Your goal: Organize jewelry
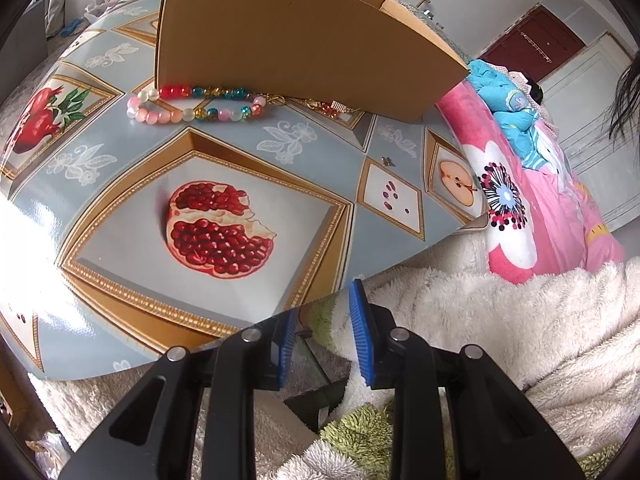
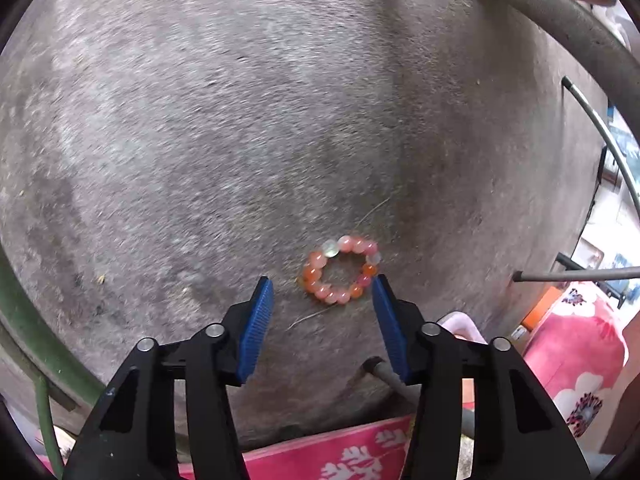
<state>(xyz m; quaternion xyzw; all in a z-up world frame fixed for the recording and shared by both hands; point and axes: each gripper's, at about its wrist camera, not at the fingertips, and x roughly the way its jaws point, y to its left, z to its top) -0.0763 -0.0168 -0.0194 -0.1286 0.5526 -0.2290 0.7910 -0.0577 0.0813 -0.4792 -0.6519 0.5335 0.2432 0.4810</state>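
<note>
In the left wrist view a long string of pink, red, blue and gold beads (image 1: 196, 103) lies on the fruit-print tablecloth (image 1: 224, 152) against a brown cardboard box (image 1: 288, 36). A small gold and red piece (image 1: 328, 107) lies beside it at the box's foot. My left gripper (image 1: 326, 320) is open and empty at the table's near edge, far from the beads. In the right wrist view an orange and pink bead bracelet (image 2: 340, 270) lies on the grey floor (image 2: 240, 120). My right gripper (image 2: 322, 286) is open just short of it, the right finger's tip near its rim.
A pink flowered blanket (image 1: 532, 216) and a white fluffy blanket (image 1: 500, 328) lie right of the table. A tiny dark bit (image 1: 387, 161) sits on the cloth. On the floor, grey metal tubes (image 2: 560, 12) and rods (image 2: 580, 276) stand around the bracelet, with pink fabric (image 2: 576, 344) nearby.
</note>
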